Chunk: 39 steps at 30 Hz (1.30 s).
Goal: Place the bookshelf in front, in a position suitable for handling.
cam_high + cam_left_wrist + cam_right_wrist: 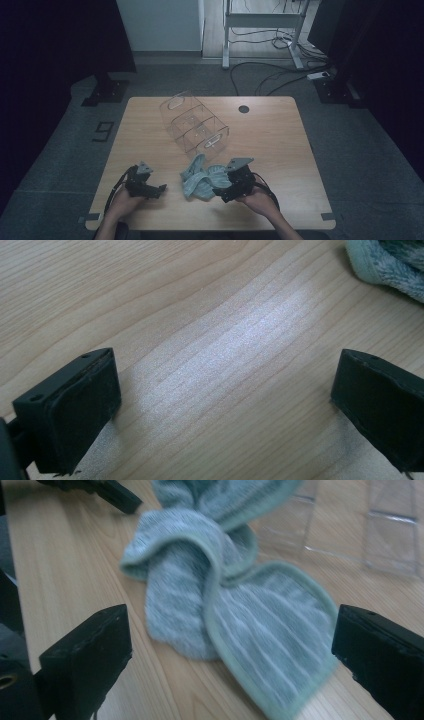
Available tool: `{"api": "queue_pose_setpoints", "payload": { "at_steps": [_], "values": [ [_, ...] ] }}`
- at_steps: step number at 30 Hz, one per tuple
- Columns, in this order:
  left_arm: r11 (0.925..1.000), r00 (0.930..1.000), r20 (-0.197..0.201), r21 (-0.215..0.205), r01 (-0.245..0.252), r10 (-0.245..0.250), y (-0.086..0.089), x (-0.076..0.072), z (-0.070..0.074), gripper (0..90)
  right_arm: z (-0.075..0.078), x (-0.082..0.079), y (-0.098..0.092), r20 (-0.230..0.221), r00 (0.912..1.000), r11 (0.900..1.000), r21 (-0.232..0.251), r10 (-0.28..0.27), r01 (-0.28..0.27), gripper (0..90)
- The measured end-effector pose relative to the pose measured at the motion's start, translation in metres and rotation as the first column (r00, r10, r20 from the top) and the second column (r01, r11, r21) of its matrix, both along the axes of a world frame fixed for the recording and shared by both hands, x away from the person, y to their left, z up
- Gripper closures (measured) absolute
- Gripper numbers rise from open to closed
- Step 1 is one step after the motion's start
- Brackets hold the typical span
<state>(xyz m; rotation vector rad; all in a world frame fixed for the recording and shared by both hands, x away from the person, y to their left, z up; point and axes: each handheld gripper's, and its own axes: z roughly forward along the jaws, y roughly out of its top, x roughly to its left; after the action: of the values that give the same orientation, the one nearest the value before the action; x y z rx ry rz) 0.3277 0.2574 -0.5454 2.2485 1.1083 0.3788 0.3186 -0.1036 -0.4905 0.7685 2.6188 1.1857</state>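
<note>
Towel (200,177) lengthwise toward clear bin (194,126)

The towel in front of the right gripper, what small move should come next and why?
Probably ease the right gripper forward and close on the towel. Its jaws stand wide open with the crumpled cloth lying between them on the table, not yet pinched. The left gripper is open over bare wood.

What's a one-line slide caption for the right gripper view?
Right gripper, jaws open, faces a crumpled grey-green towel on the wooden table, with a clear plastic bin behind.
</note>
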Motion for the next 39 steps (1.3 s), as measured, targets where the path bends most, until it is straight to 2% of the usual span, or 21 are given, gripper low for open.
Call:
{"api": "queue_pose_setpoints", "payload": {
  "at_steps": [7, 12, 18, 23, 26, 31, 35, 39],
  "values": [
    [1.0000, 1.0000, 0.000, 0.000, 0.000, 0.000, 0.000, 0.000, 0.000, 0.0, -0.001, 0.005, 0.023, -0.015, 0.9990, 0.999, 0.005, 0.041, -0.041, 3.1],
    [1.0000, 1.0000, 0.000, 0.000, 0.001, -0.001, 0.000, 0.000, 0.000, 0.0, -0.005, 0.009, 0.036, -0.013, 0.9987, 0.999, -0.016, 0.048, -0.049, 3.6],
    [1.0000, 1.0000, 0.000, 0.000, 0.001, -0.001, 0.000, 0.000, 0.000, 0.0, -0.008, 0.014, 0.048, -0.020, 0.9977, 0.998, -0.011, 0.065, -0.065, 6.2],
    [1.0000, 1.0000, 0.000, 0.000, 0.001, -0.001, 0.000, 0.000, 0.000, 0.0, -0.013, 0.018, 0.060, -0.021, 0.9966, 0.996, -0.042, 0.080, -0.080, 8.4],
    [1.0000, 1.0000, 0.000, 0.001, 0.000, 0.000, 0.000, 0.000, 0.000, 0.0, -0.019, 0.021, 0.066, -0.037, 0.9957, 0.995, -0.051, 0.085, -0.087, 12.8],
    [1.0000, 1.0000, 0.000, 0.000, 0.001, -0.001, 0.000, 0.000, 0.000, 0.0, -0.029, 0.025, 0.072, -0.041, 0.9959, 0.993, -0.086, 0.081, -0.084, 15.1],
    [1.0000, 1.0000, 0.000, 0.001, 0.001, -0.001, 0.000, -0.001, 0.000, 0.0, -0.037, 0.028, 0.073, -0.040, 0.9954, 0.989, -0.116, 0.087, -0.091, 22.8],
    [1.0000, 1.0000, -0.001, 0.002, 0.002, -0.002, 0.000, -0.001, 0.000, 0.0, -0.040, 0.028, 0.072, -0.062, 0.9946, 0.990, -0.112, 0.083, -0.089, 29.7]
  ]
}}
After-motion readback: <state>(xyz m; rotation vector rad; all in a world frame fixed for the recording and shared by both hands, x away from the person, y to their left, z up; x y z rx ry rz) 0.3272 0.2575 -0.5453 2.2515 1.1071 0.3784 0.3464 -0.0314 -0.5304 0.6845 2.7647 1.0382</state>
